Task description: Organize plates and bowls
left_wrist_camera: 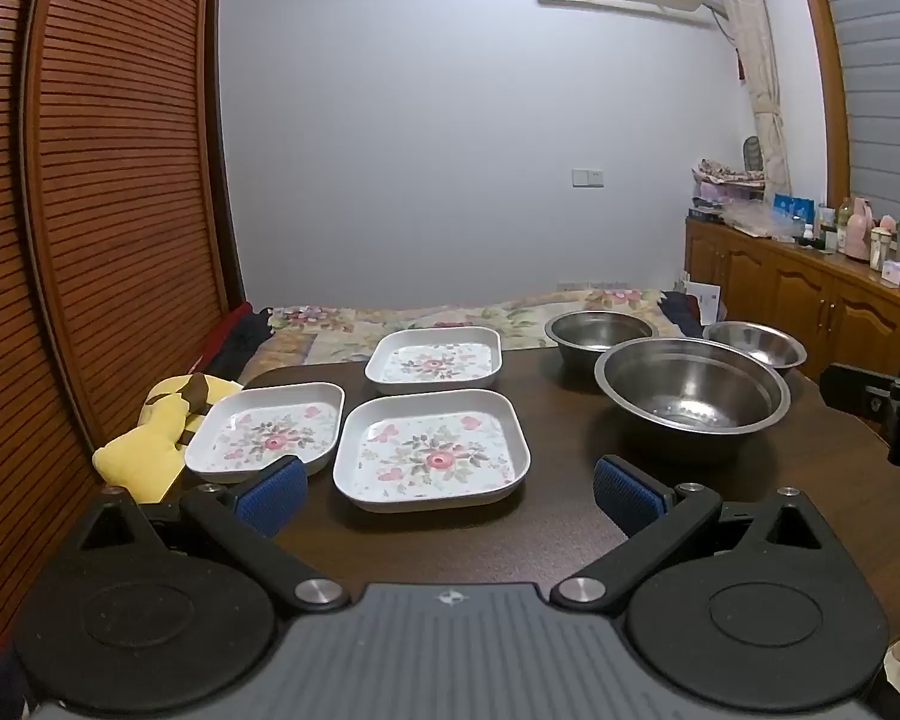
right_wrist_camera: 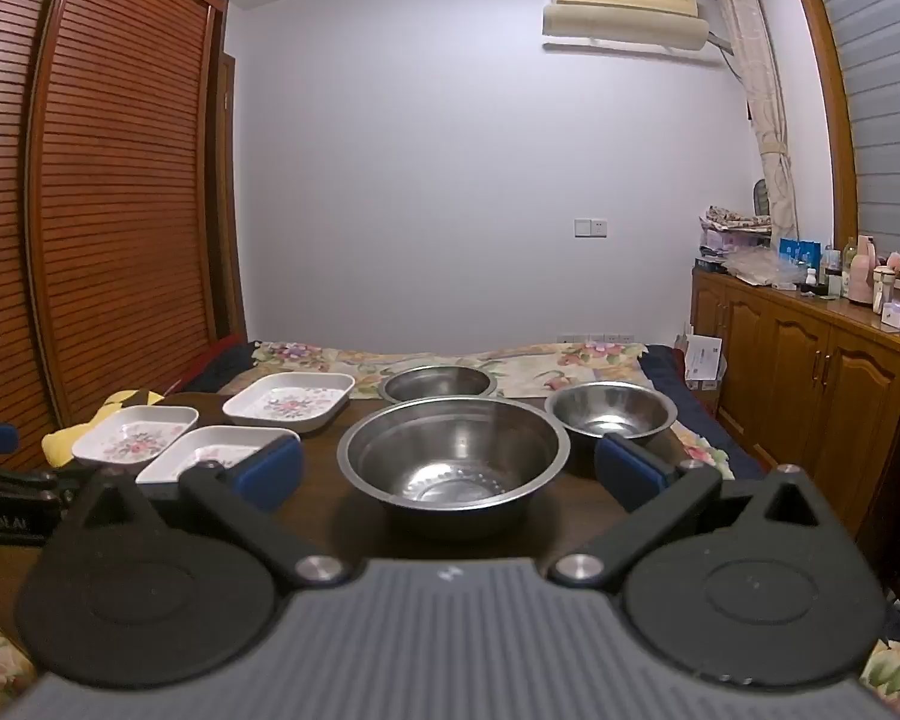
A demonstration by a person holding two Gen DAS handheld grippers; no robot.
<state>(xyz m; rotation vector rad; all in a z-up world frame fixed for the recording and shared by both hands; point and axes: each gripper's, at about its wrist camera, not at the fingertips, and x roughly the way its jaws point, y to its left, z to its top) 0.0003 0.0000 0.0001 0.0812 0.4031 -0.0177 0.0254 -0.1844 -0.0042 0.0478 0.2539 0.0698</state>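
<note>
Three square white plates with flower prints lie on the dark table (left_wrist_camera: 546, 516): a near one (left_wrist_camera: 431, 450), a left one (left_wrist_camera: 267, 432) and a far one (left_wrist_camera: 435, 360). Three steel bowls stand to the right: a large near one (left_wrist_camera: 692, 387), a far one (left_wrist_camera: 600, 333) and a small right one (left_wrist_camera: 754, 345). My left gripper (left_wrist_camera: 450, 492) is open and empty just in front of the near plate. My right gripper (right_wrist_camera: 450, 471) is open and empty, its pads on either side of the large bowl (right_wrist_camera: 453, 450). The plates (right_wrist_camera: 288, 399) show at left there.
A yellow plush toy (left_wrist_camera: 156, 432) lies at the table's left edge by the slatted wooden wardrobe (left_wrist_camera: 90, 210). A bed with a floral cover (left_wrist_camera: 450, 312) lies beyond the table. A wooden cabinet (left_wrist_camera: 810, 294) with bottles stands at right.
</note>
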